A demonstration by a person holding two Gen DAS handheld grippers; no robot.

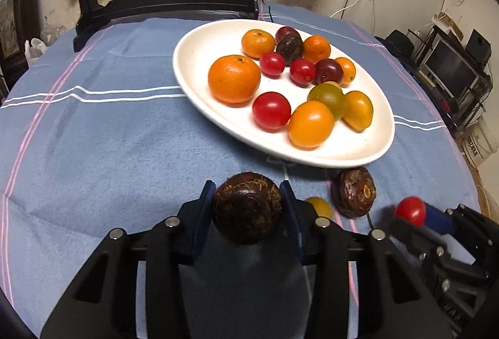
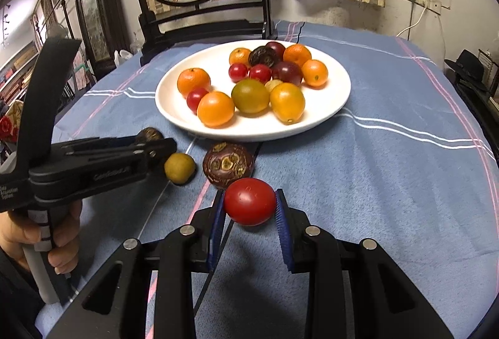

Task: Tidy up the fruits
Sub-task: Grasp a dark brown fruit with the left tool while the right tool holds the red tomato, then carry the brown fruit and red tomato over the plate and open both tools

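Blue striped tablecloth point(image 2: 374, 167). Left gripper point(image 1: 248, 208) clenched on dark brown fruit point(image 1: 248, 208); right gripper point(image 2: 249, 206) grasping red tomato point(image 2: 249, 201). At 12 o'clock of both, white plate point(image 2: 174, 111) heaped with fruit; loose brown fruit point(image 2: 227, 164) and yellow-green fruit point(image 2: 180, 168) between.

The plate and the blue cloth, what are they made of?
The plate looks like glazed white ceramic, smooth with a soft sheen, though it could be melamine. The blue cloth looks like soft fuzzy fabric, like fleece or a towel: matte, napped, with woven white and pink stripes.
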